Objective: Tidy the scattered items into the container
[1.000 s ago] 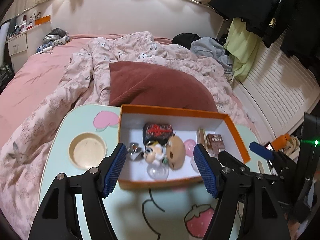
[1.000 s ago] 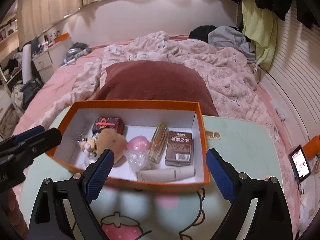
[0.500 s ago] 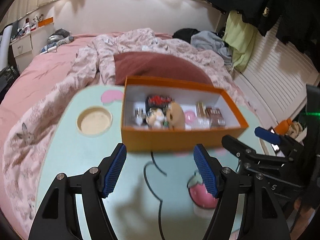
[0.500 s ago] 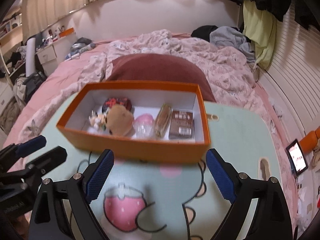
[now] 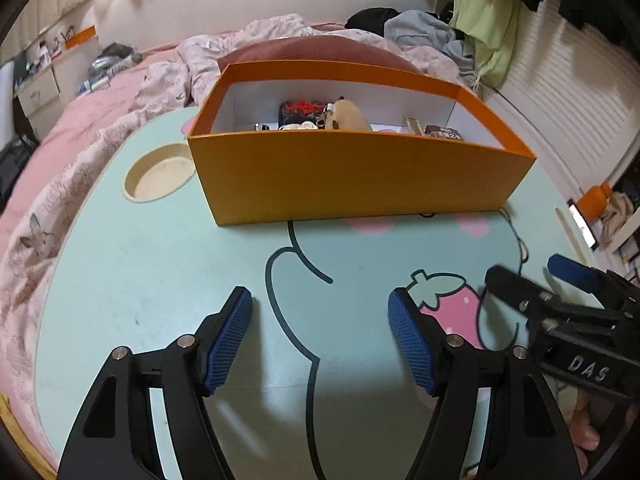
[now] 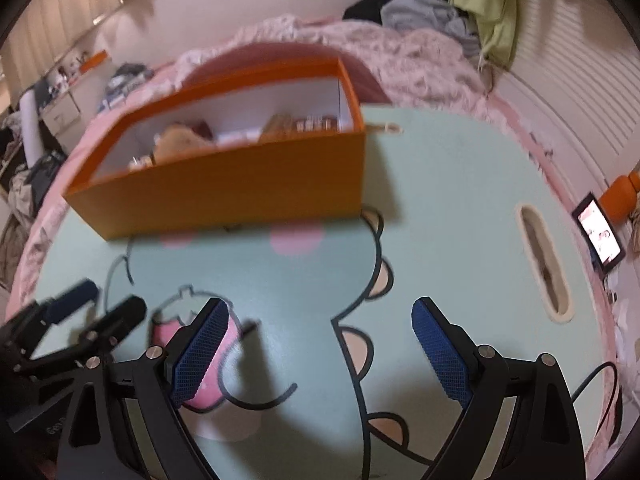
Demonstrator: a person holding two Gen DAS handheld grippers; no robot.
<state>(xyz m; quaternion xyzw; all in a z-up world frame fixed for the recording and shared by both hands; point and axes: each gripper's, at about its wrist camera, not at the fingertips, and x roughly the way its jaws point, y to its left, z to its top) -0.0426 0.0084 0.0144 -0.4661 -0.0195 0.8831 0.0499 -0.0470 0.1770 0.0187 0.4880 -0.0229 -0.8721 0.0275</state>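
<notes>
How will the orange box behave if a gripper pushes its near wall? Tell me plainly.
The orange box looks like thin card with an open top, so its wall may flex. It sits flat on the smooth table and would probably slide, not tip. The small items inside suggest it is light.

A home bedroom: pink bed (image 5: 72, 120), rumpled quilt (image 5: 256, 40), hanging clothes (image 5: 484, 24).
</notes>
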